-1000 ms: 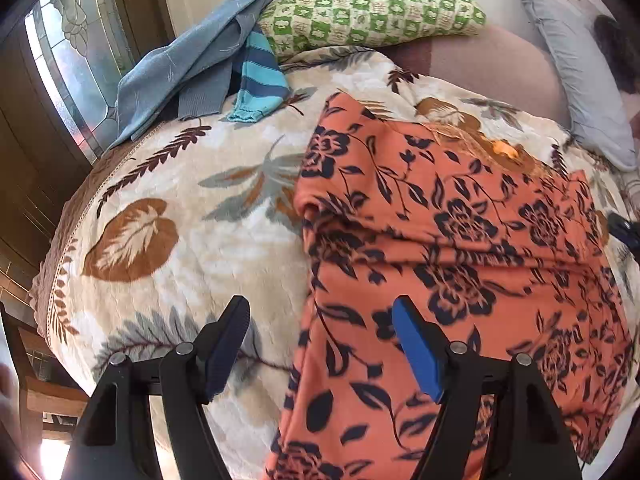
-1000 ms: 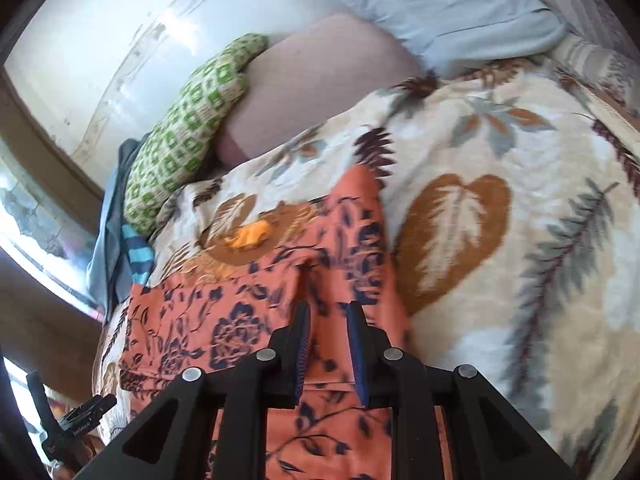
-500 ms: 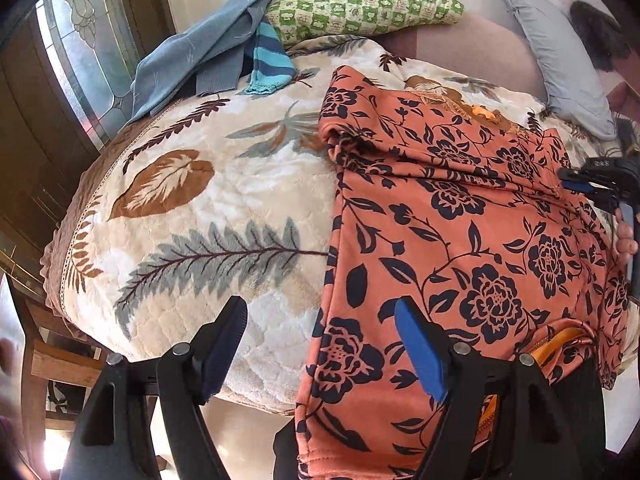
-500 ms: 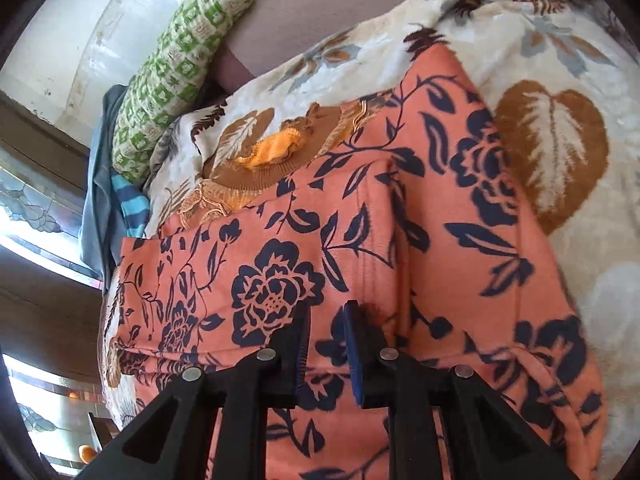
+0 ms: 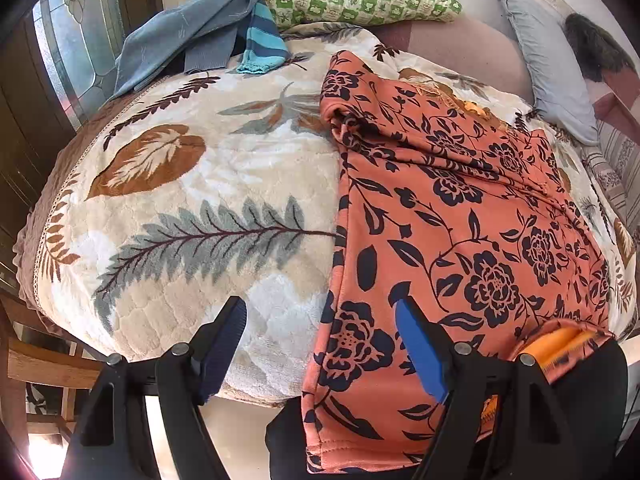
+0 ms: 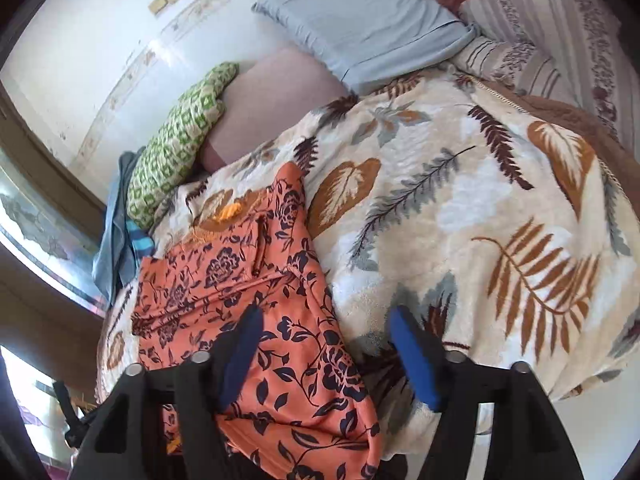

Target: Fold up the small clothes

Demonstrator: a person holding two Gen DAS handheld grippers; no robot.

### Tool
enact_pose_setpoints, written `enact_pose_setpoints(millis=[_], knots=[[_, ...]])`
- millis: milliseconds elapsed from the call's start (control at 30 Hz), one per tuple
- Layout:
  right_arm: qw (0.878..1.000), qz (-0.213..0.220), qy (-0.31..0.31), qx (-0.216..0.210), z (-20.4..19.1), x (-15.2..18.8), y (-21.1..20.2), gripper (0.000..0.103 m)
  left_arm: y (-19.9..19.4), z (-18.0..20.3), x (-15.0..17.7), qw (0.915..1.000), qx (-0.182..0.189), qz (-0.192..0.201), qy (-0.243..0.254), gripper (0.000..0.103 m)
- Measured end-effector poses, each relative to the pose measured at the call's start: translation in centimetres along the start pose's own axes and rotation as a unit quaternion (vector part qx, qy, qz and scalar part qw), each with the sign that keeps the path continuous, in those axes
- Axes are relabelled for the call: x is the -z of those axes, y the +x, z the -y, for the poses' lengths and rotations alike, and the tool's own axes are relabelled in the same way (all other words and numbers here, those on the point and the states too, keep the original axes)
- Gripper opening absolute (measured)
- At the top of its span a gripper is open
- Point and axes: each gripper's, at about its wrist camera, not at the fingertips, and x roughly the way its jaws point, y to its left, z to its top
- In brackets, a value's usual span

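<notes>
An orange garment with a dark floral print (image 5: 460,216) lies spread on the leaf-patterned blanket (image 5: 200,184), with its near hem hanging over the bed's front edge. It also shows in the right wrist view (image 6: 256,304). My left gripper (image 5: 320,344) is open and empty, held above the bed's front edge at the garment's left side. My right gripper (image 6: 324,352) is open and empty, over the garment's right edge near the front of the bed.
A blue-grey cloth (image 5: 188,28) and a striped teal piece (image 5: 260,44) lie at the back left by a green checked pillow (image 5: 360,0). A grey pillow (image 5: 548,76) lies at the back right. A wooden chair (image 5: 44,364) stands left of the bed.
My right gripper has opened and let go of the garment, then drawn back. The garment now lies flatter. My left gripper has pulled back toward the bed's front edge.
</notes>
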Motion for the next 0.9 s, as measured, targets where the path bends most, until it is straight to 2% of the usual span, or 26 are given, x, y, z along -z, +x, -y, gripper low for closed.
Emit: enact_pose_setpoints(millis=[100, 167, 400, 567, 667, 800, 900], knots=[[1.0, 0.0, -0.005, -0.009, -1.0, 0.2, -1.7, 0.073, 0.1, 0.4, 0.4, 0.9999, 0.013, -0.005, 0.002, 0.078], [1.0, -0.017, -0.017, -0.005, -1.8, 0.6, -2.1, 0.073, 0.1, 0.7, 0.9, 0.9999, 0.013, -0.007, 0.003, 0.078], [0.988, -0.149, -0.047, 0.014, -1.5, 4.9, 2.5, 0.073, -0.1, -0.6, 3.6, 0.9989, 0.007, -0.032, -0.035, 0.078], [0.974, -0.224, -0.027, 0.015, 1.9, 7.9, 6.9, 0.073, -1.1, -1.2, 5.1, 0.9977, -0.009, -0.042, -0.052, 0.078], [0.97, -0.242, -0.015, 0.014, 3.5, 9.1, 8.2, 0.073, -1.6, -1.2, 5.4, 0.9974, -0.002, -0.051, -0.052, 0.078], [0.968, -0.253, 0.007, -0.007, 5.2, 10.1, 8.6, 0.073, -2.0, -1.5, 5.7, 0.9975, -0.022, -0.056, -0.038, 0.078], [0.966, -0.258, 0.012, -0.008, 5.9, 10.4, 8.8, 0.073, -1.6, -2.2, 5.9, 0.9962, -0.019, -0.069, -0.05, 0.078]])
